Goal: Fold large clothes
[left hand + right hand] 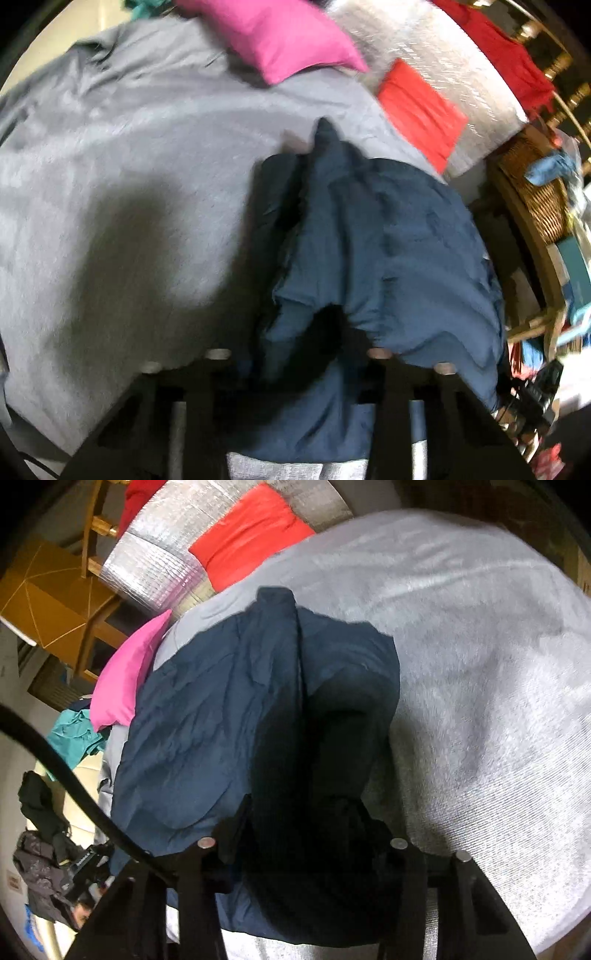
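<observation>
A crumpled navy garment (pixel 369 240) lies in a heap on the grey bed cover (pixel 129 166), running from the near edge toward the pillows. In the left wrist view my left gripper (pixel 303 354) has a gathered fold of this garment pinched between its fingers, with creases fanning out from the grip. From the other side, the right wrist view shows the same navy garment (pixel 207 720) on the grey cover (pixel 480 664). My right gripper (pixel 303 830) is shut on a thick, shadowed bunch of it. The cloth hides the fingertips of both grippers.
A pink pillow (pixel 280 33), a red cushion (pixel 421 107) and a silver quilted pad (pixel 461 55) lie at the head of the bed. A wicker basket (pixel 543 206) and clutter stand beside it. A teal cloth (pixel 77 738) and a black cable (pixel 74 782) are at the left.
</observation>
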### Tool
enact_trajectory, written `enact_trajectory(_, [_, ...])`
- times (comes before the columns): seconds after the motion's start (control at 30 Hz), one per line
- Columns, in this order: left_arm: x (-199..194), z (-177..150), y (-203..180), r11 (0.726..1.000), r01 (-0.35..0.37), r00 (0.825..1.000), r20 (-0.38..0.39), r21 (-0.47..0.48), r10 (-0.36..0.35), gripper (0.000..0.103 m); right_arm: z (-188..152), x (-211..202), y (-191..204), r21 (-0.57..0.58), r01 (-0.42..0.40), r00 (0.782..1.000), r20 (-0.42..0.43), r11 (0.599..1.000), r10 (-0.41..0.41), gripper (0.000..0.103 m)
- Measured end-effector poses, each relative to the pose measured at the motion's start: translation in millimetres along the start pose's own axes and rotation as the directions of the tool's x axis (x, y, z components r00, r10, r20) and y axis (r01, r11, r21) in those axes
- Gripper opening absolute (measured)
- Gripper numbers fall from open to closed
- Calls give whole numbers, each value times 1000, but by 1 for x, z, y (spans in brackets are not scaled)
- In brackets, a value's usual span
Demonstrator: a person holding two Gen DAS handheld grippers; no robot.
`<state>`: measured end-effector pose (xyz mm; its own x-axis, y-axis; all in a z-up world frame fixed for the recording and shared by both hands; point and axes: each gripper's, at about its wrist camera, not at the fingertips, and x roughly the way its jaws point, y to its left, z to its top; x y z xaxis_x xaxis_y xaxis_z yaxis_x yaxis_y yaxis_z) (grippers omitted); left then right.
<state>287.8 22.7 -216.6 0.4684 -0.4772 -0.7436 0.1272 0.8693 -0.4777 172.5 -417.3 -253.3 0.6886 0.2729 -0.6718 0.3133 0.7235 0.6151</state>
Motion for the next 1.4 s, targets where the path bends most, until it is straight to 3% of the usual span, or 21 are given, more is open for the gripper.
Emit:
enact_trajectory(0.03, [-1, 1, -3, 1000, -9, 1000, 14, 16, 8, 30, -2, -11, 13, -63, 19, 997, 70, 998, -14, 42])
enact_trajectory(0.07, [-3, 1, -5, 1000, -12, 1000, 26, 29, 12, 28, -2, -11, 13, -63, 19, 997, 70, 998, -14, 40])
enact_trajectory(0.2, [-6, 4, 4, 1000, 25, 999, 43, -9, -25, 26, -6, -31, 33, -162, 33, 980, 199, 986, 0, 39])
enact_trajectory(0.3, [5, 2, 5, 1000, -12, 1000, -1, -2, 12, 29, -3, -15, 25, -134, 93, 987, 146, 987, -73, 39])
enact_trajectory(0.4, [9, 2, -3, 997, -70, 998, 3, 26, 70, 41, -3, -2, 16, -93, 108, 991, 95, 990, -99, 48])
enact_trajectory(0.5, [4, 0, 2, 995, -92, 996, 5, -31, 92, 57, 0, -12, 13, -69, 100, 990, 105, 993, -92, 61])
enact_trajectory(0.57, [-6, -2, 9, 994, -87, 996, 25, -70, 88, 58, -1, -31, 2, 6, 82, 986, 145, 997, -82, 69])
enact_trajectory(0.7, [-44, -17, 7, 991, -120, 975, 179, -65, 130, 60, -7, -59, -8, 71, 63, 970, 229, 995, -78, 74])
enact_trajectory(0.77, [-60, -27, 2, 995, -90, 964, 246, -43, 98, 64, -16, -76, -10, 94, 1, 959, 283, 996, -28, 76])
enact_trajectory(0.8, [-67, -34, -2, 998, -58, 961, 271, -22, 62, 67, -30, -89, -10, 94, -114, 947, 312, 989, 80, 78])
enact_trajectory(0.83, [-72, -40, -7, 1000, -26, 958, 285, 1, 25, 69, -37, -90, -8, 90, -168, 941, 310, 982, 133, 83])
enact_trajectory(0.9, [-76, -54, -11, 999, 22, 960, 279, 26, -29, 75, -42, -90, -6, 87, -202, 938, 304, 975, 167, 86])
enact_trajectory(1.0, [-67, -70, -14, 995, 98, 972, 213, 9, -98, 78, -66, -71, 8, 85, -323, 931, 209, 942, 301, 87])
enact_trajectory(1.03, [-59, -74, -14, 993, 116, 978, 176, -12, -112, 79, -77, -45, 16, 121, -343, 937, 113, 932, 330, 87])
enact_trajectory(1.13, [-31, -78, -5, 981, 149, 988, 59, -123, -143, 79, -81, -21, 19, 169, -331, 943, 52, 928, 327, 87])
enact_trajectory(1.23, [-10, -77, 6, 950, 192, 981, 11, -247, -195, 79, -77, 4, 12, 284, -348, 937, 65, 893, 345, 87])
enact_trajectory(1.3, [-3, -77, 9, 929, 212, 976, 14, -303, -219, 79, -77, 7, 7, 313, -352, 935, 77, 882, 346, 87])
enact_trajectory(1.4, [6, -71, 14, 901, 244, 969, 50, -360, -242, 79, -74, 23, -7, 428, -372, 928, 163, 824, 335, 87])
